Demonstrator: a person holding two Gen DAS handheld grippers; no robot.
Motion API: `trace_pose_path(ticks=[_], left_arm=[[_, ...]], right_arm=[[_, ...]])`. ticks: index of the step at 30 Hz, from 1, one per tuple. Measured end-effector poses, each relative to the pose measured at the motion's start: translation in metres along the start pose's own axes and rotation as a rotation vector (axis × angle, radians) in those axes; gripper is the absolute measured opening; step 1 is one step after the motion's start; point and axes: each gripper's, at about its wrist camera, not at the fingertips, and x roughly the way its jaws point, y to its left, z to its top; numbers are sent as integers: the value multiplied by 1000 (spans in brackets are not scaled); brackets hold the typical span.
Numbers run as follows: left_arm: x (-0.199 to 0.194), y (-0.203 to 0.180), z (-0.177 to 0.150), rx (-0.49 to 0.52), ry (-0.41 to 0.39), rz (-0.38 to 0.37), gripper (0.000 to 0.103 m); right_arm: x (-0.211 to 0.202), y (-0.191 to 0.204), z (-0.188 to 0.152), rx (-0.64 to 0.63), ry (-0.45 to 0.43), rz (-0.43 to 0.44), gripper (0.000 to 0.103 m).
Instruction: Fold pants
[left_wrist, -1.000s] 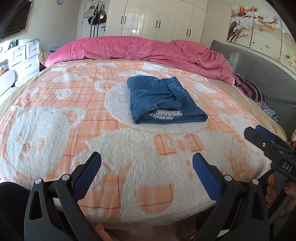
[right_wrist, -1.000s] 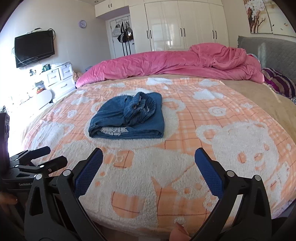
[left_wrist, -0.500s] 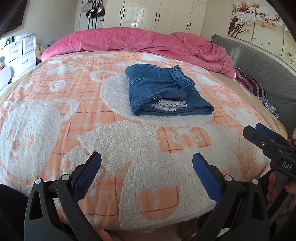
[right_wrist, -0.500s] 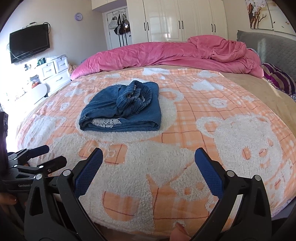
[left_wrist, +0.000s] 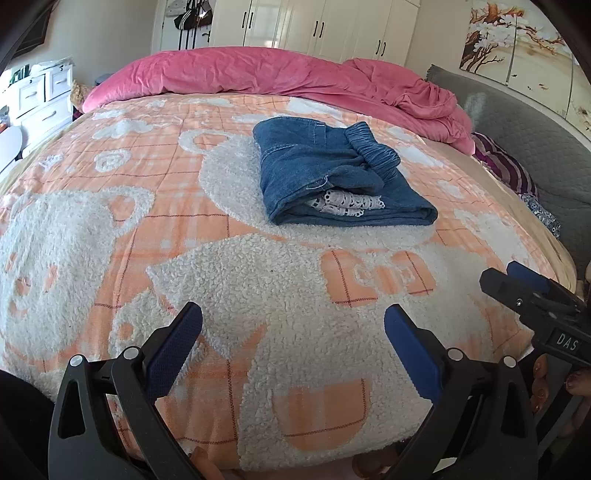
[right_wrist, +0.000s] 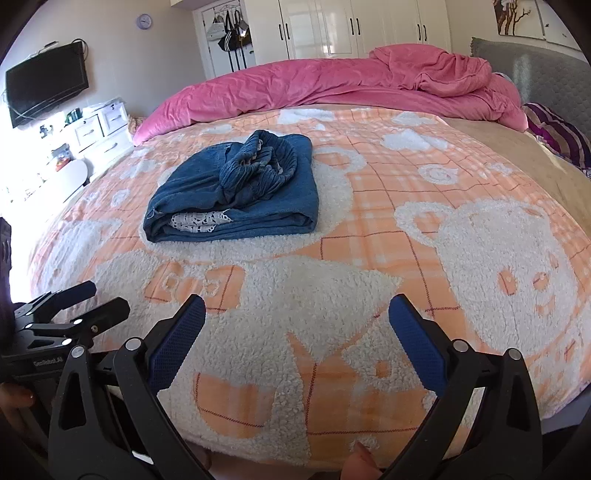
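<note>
Left wrist: left tool (left_wrist: 293, 339) wide open, empty; right tool (right_wrist: 295, 332) likewise

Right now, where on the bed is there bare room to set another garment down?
Free: the blanket between the pants and the near edge, and left of the pants. Crowded: the far end under the pink duvet.

Light: bright daylight from the left — blown-out glare at that edge.
Focus: sharp.
Edges: fisheye bending — dark corners.
</note>
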Motion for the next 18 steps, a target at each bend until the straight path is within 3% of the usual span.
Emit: trace_pose_path(ticks=[18], left_arm=[[-4, 0, 0, -10, -6, 3, 99]], right_arm=[[-2, 4, 1, -48, -17, -33, 94]])
